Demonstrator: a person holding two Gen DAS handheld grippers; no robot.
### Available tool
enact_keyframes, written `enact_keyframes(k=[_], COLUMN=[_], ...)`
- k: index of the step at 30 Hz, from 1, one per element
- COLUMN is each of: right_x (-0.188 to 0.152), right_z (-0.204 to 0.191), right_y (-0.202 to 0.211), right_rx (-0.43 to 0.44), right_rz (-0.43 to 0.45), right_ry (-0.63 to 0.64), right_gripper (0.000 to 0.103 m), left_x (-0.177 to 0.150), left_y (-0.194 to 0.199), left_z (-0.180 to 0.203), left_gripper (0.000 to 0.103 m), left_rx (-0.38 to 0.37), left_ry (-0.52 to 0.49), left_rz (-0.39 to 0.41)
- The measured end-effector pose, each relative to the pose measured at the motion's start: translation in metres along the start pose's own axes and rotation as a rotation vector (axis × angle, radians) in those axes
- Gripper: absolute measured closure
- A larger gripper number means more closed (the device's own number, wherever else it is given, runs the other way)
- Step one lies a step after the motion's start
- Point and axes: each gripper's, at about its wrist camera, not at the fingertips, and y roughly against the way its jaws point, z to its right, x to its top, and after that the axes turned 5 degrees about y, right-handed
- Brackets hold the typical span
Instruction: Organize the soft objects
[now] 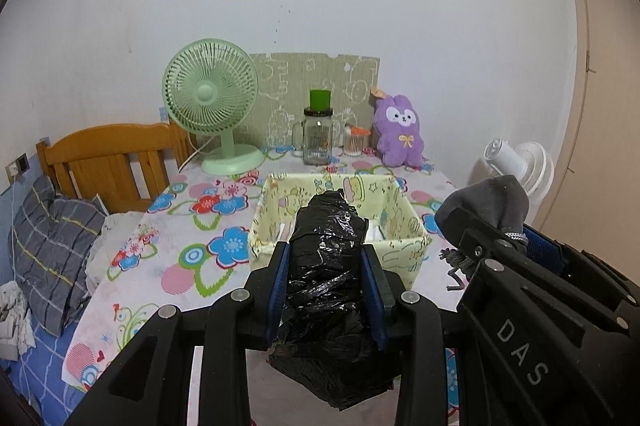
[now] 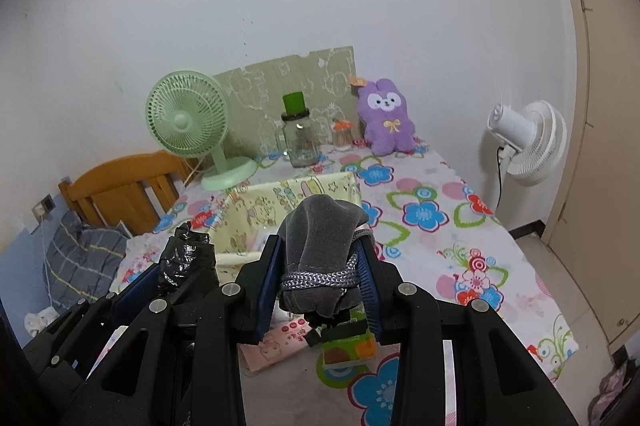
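Observation:
My left gripper [image 1: 326,258] is shut on a black plastic bag roll [image 1: 326,266], held just before the near wall of the pale yellow fabric bin [image 1: 404,254]. My right gripper [image 2: 320,258] is shut on a grey cloth pouch [image 2: 320,234] bound with grey cord, held above the table near the bin [image 2: 244,210]. The right gripper with the pouch [image 1: 488,198] shows at the right of the left wrist view. The left gripper with the bag roll [image 2: 186,258] shows at the left of the right wrist view.
The flowered tablecloth [image 2: 440,226] covers the table. At the back stand a green fan [image 1: 212,106], a glass jar [image 1: 318,138], a small swab jar [image 1: 354,142] and a purple plush [image 1: 400,130]. A white fan [image 2: 528,142] stands right. A bed with pillow [image 1: 52,250] lies left. Packets [image 2: 348,346] lie below the pouch.

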Motion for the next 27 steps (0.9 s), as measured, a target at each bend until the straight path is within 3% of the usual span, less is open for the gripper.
enact_keyframes(k=[14, 27], right_x=[0.011, 0.029], right_z=[-0.005, -0.009], right_y=[0.0, -0.025], right_rx=[0.006, 0.038], right_rz=[0.01, 0.004], right_ry=[0.002, 0.008], right_gripper=[0.063, 0.063], left_x=[0.012, 0.029], left_y=[0.0, -0.016], left_z=[-0.004, -0.008], left_gripper=[0.068, 0.068], left_rx=[-0.008, 0.0], left_ry=[-0.005, 0.011], left_rz=[0.014, 0.008])
